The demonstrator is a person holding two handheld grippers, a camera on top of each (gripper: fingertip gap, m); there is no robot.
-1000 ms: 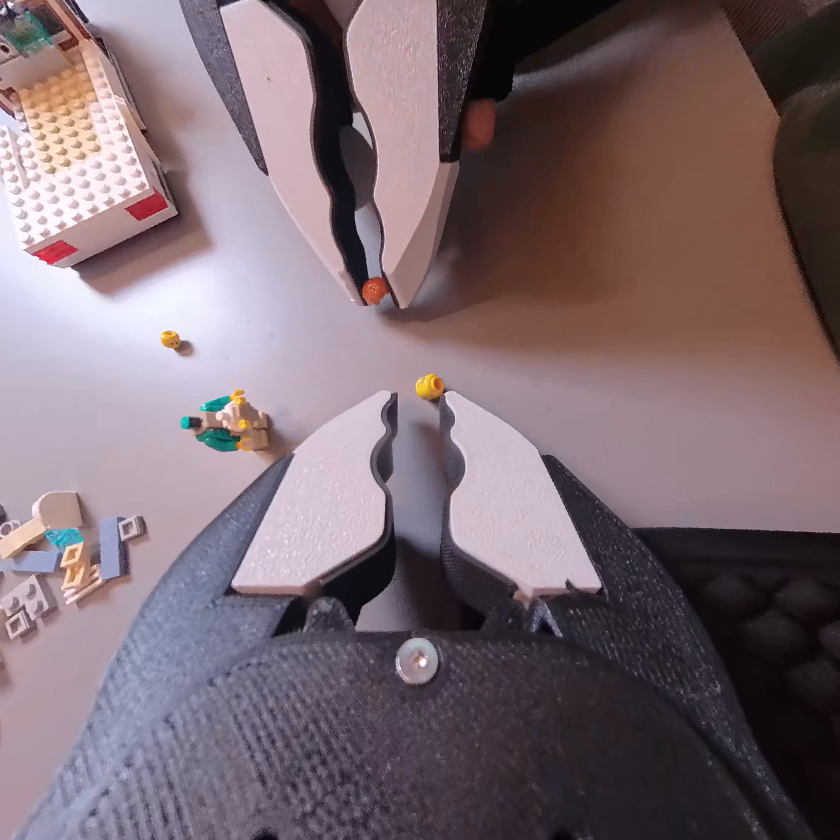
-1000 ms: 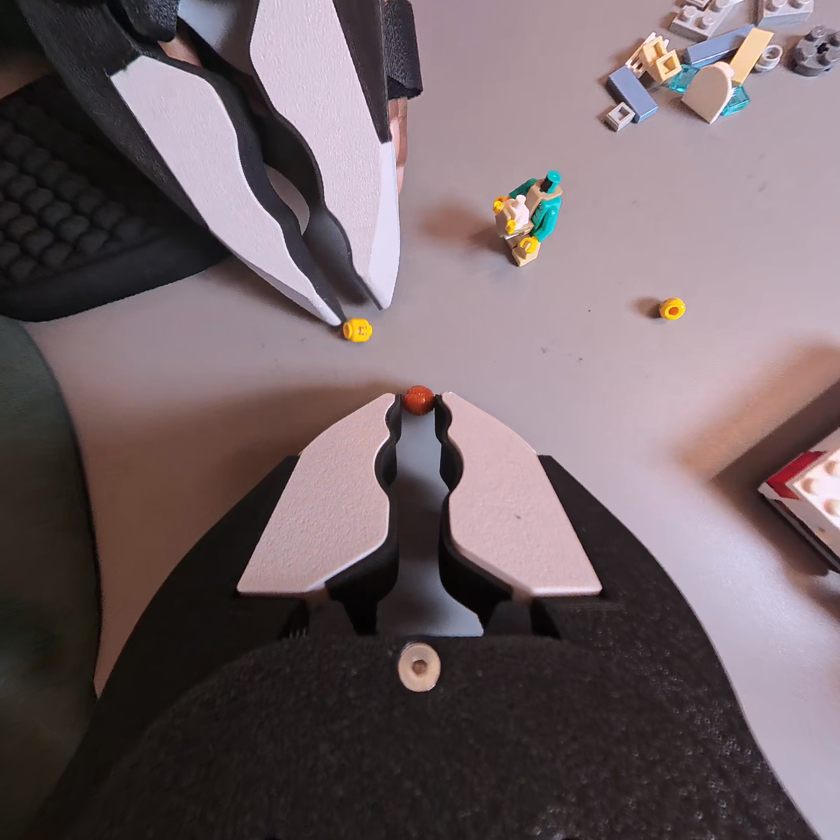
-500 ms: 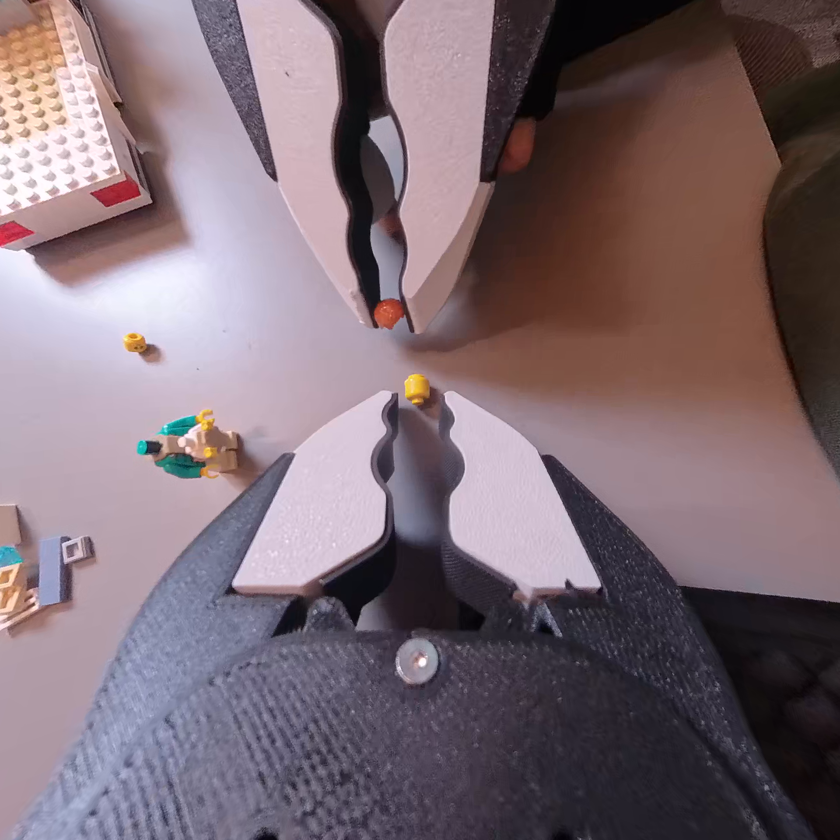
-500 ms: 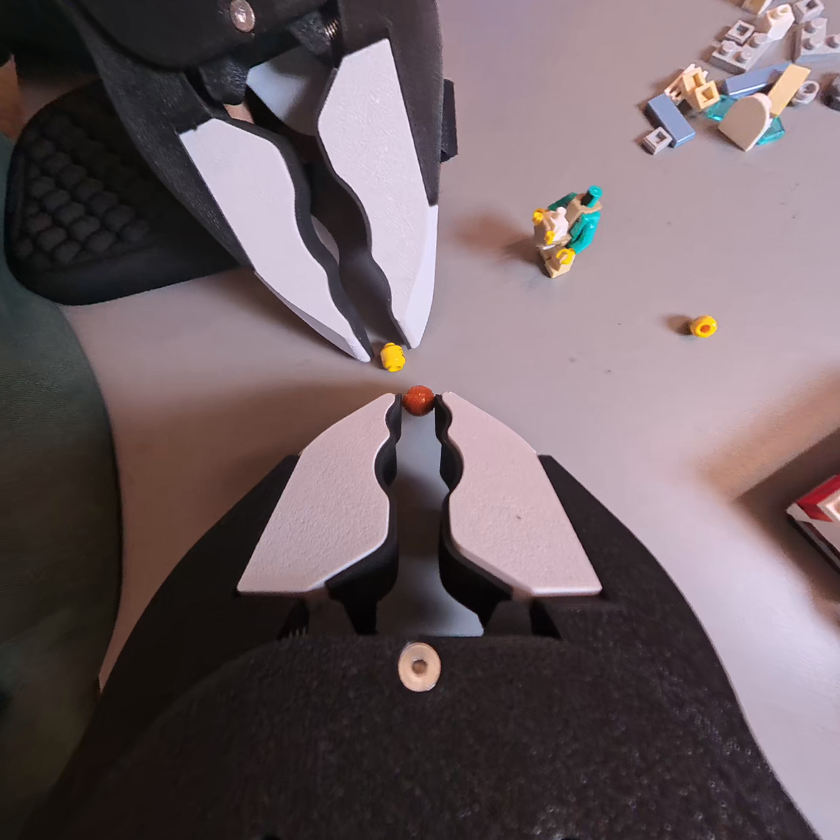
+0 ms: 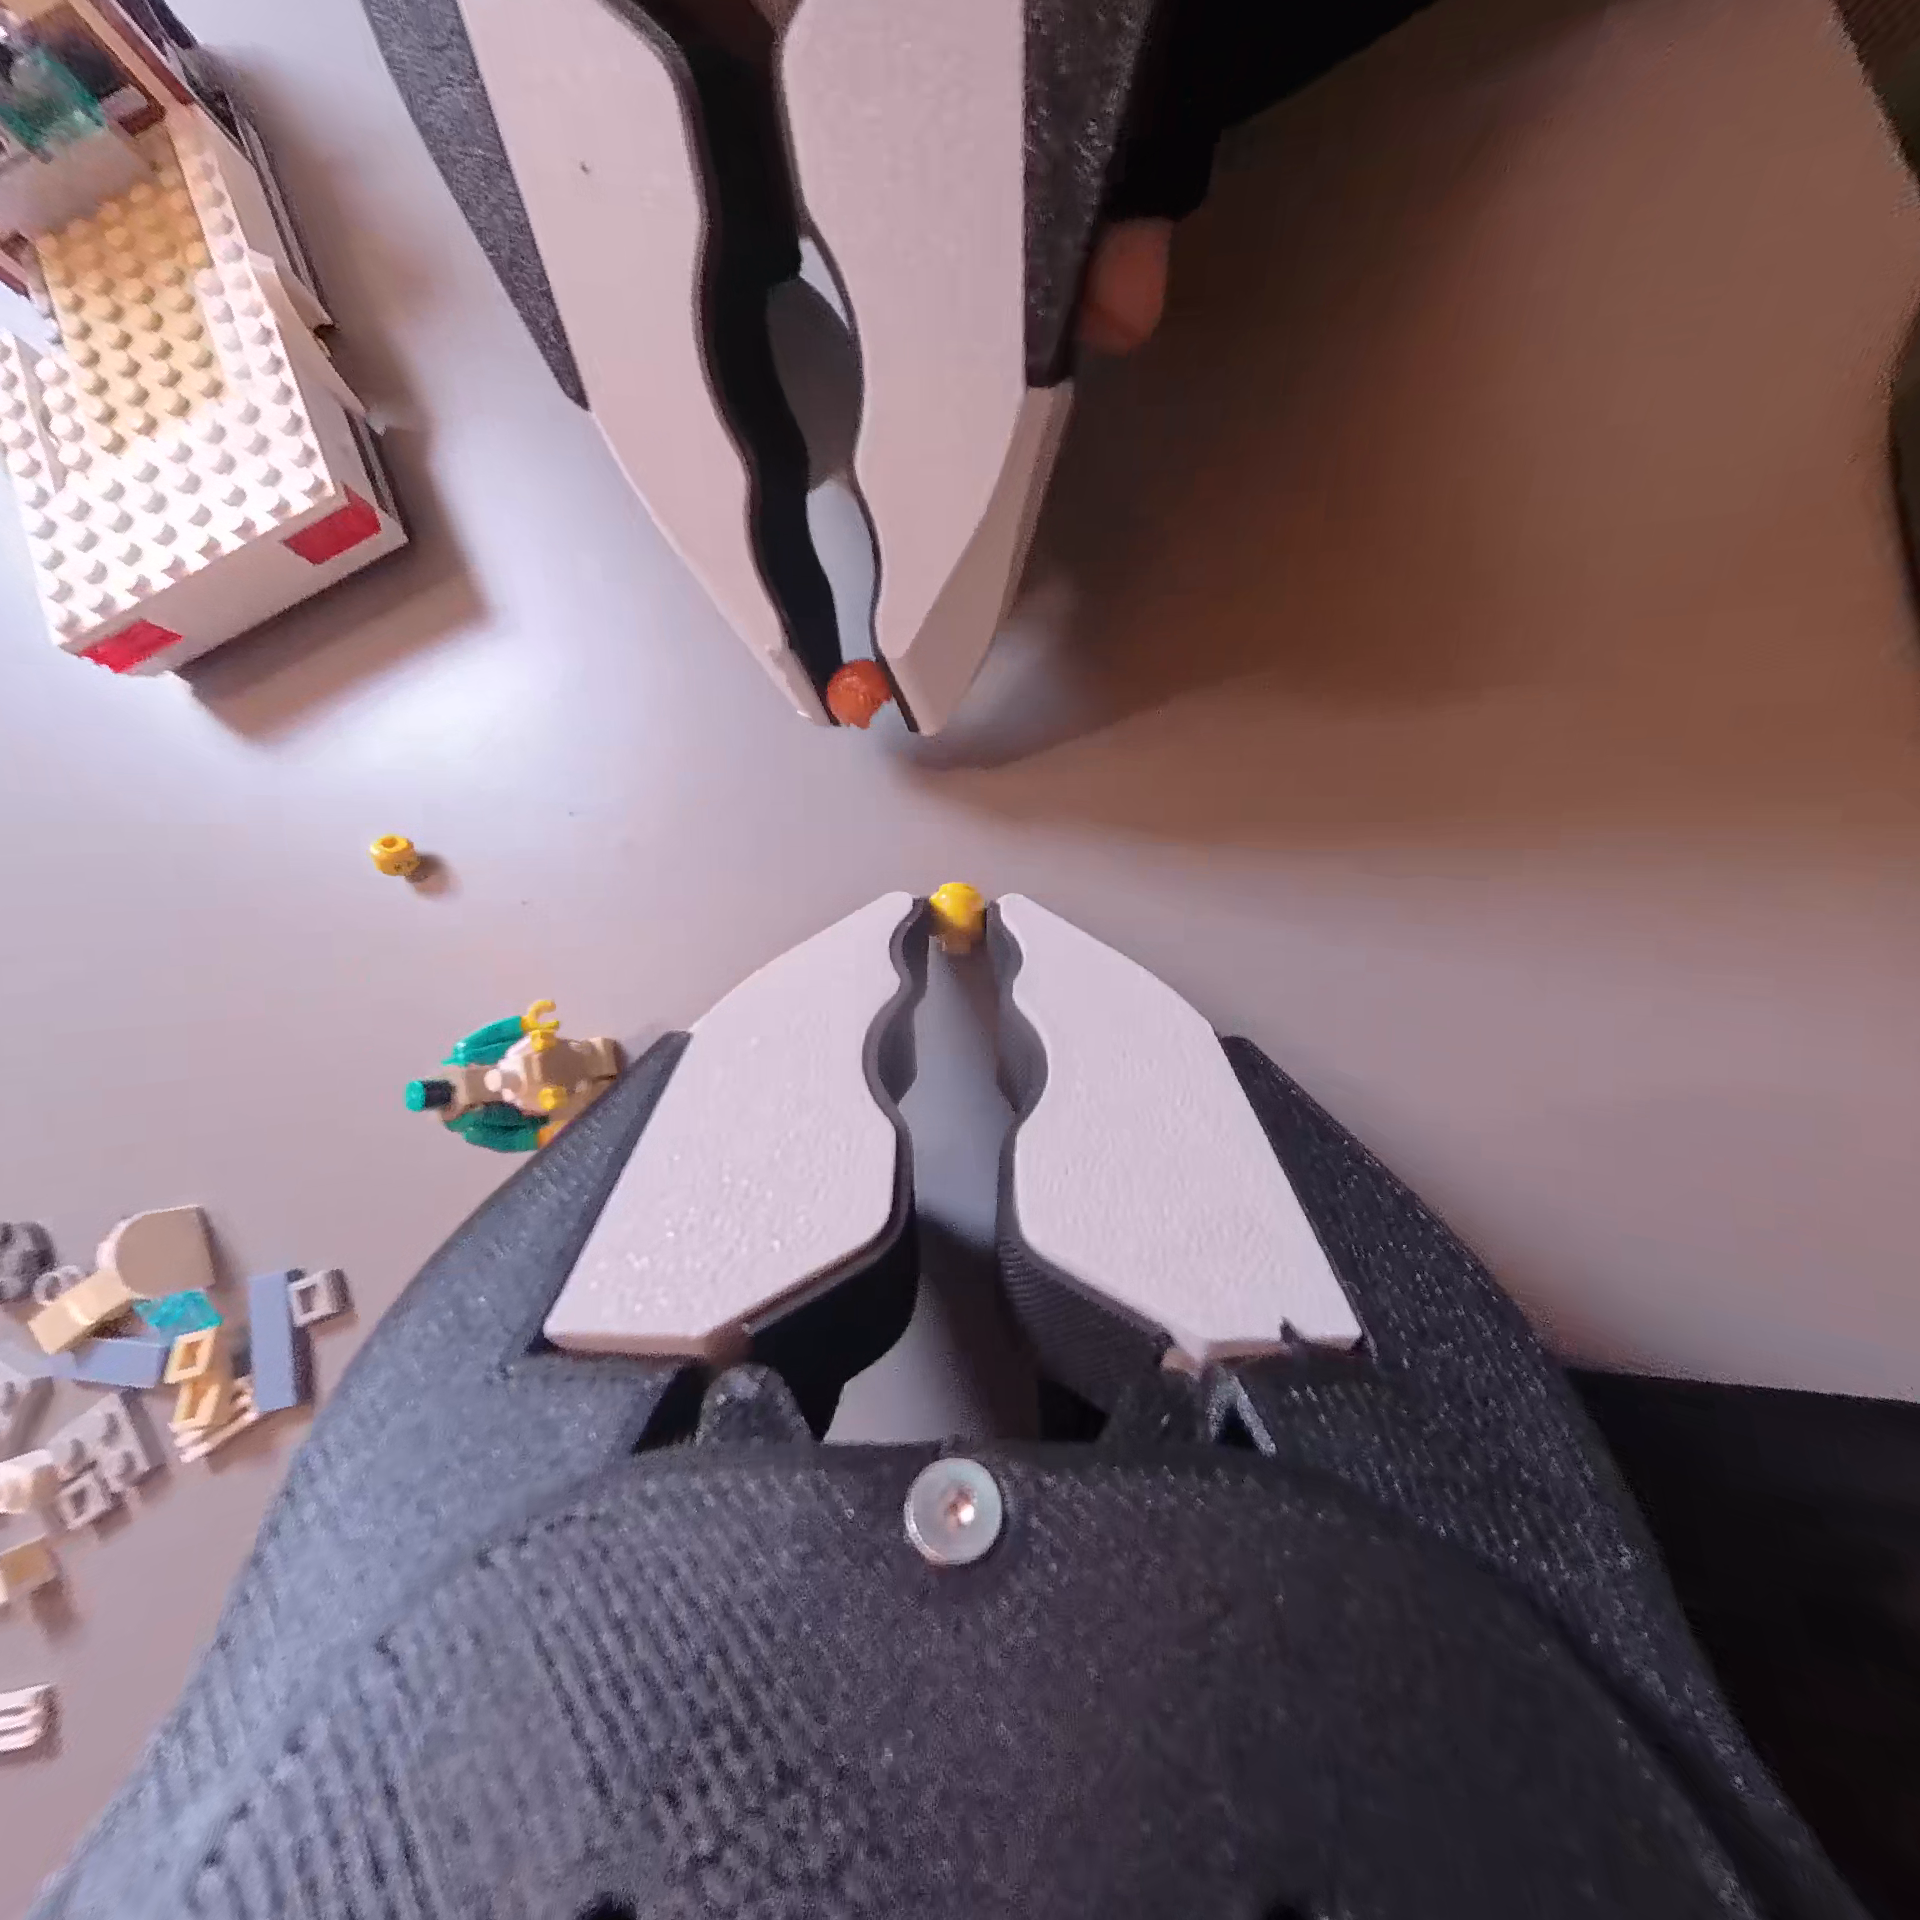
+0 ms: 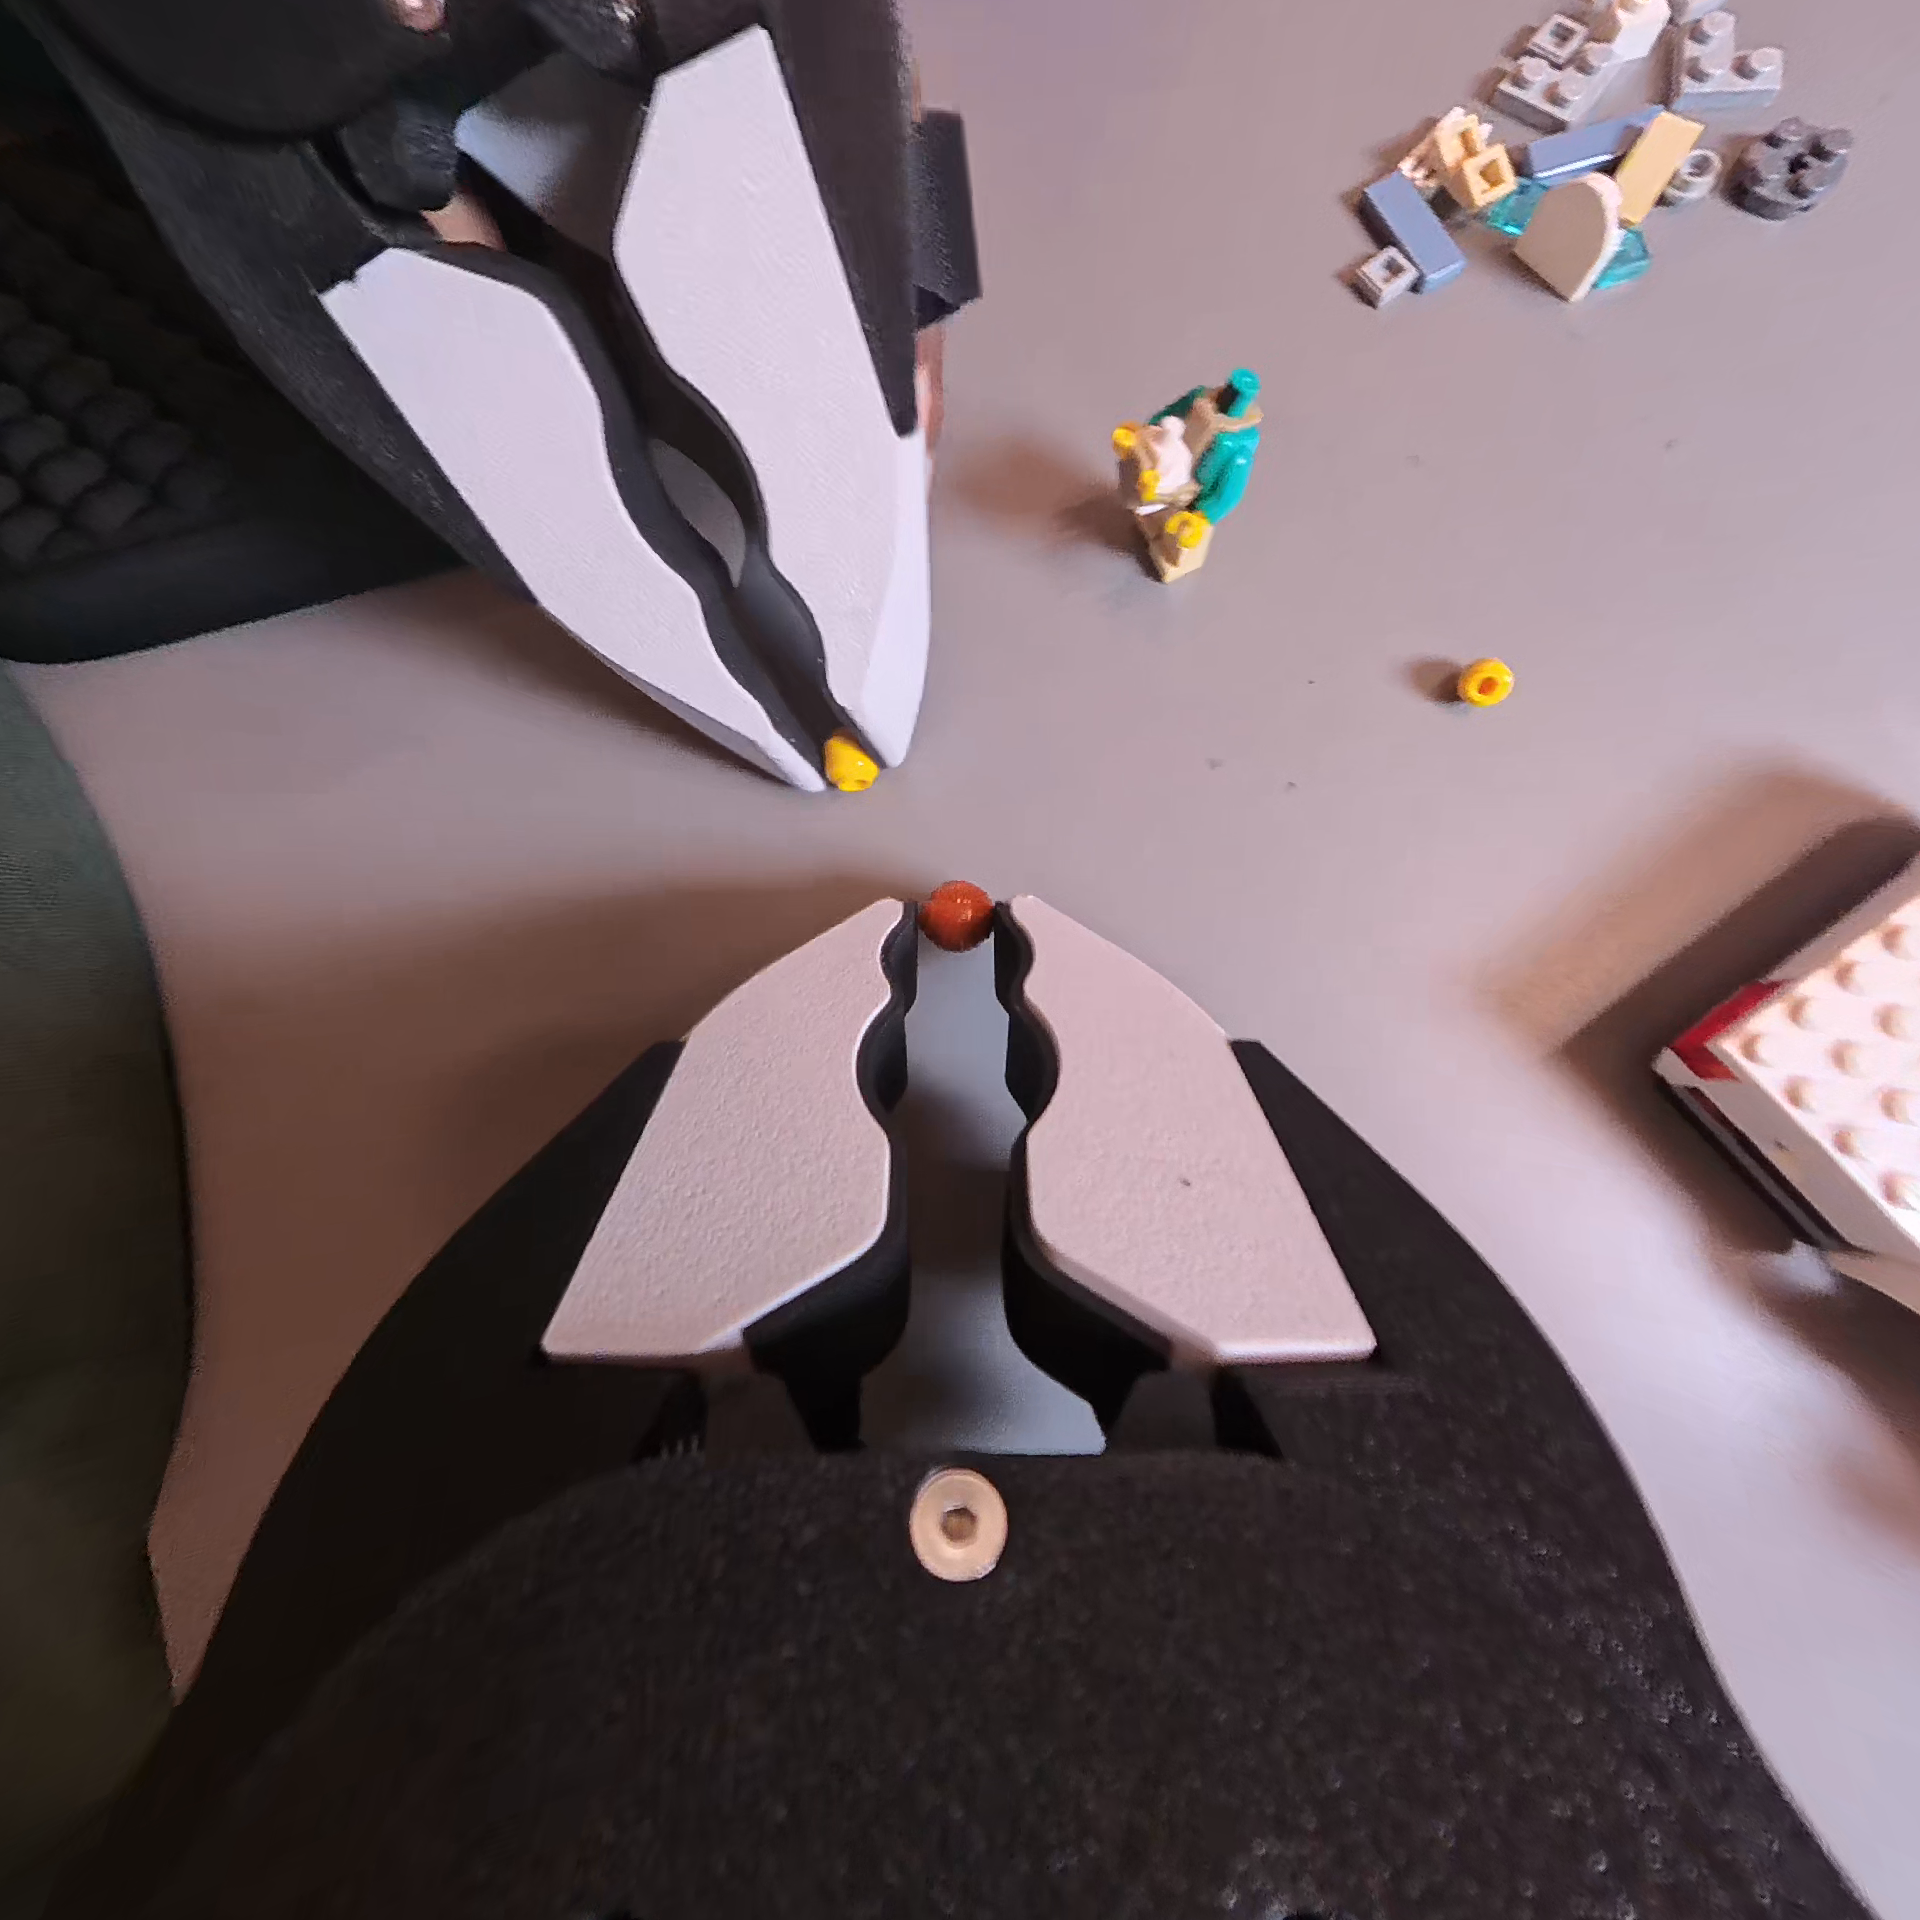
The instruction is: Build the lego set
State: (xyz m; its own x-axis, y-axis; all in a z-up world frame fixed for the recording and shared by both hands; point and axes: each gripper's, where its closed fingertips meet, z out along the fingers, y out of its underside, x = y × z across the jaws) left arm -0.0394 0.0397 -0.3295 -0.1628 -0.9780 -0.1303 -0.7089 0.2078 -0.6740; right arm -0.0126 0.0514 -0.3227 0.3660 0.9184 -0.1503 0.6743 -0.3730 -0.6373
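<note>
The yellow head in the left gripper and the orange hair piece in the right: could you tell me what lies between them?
Only bare grey table separates yellow head and orange hair piece, in both wrist views.

The left claw [image 5: 957, 906], which a second ago stood open just beside the yellow minifigure head [image 5: 956, 914] on the desk, has now closed on it.

bench [image 6: 1299, 831]: grey | on it: headless minifigure [image 6: 1190, 473] | yellow head [image 6: 1486, 683] | loose brick pile [image 6: 1579, 177] | white studded build [image 5: 177, 447]

Two yellow heads [image 5: 956, 906] [image 5: 394, 855], one orange hairpiece [image 5: 858, 693]
</note>
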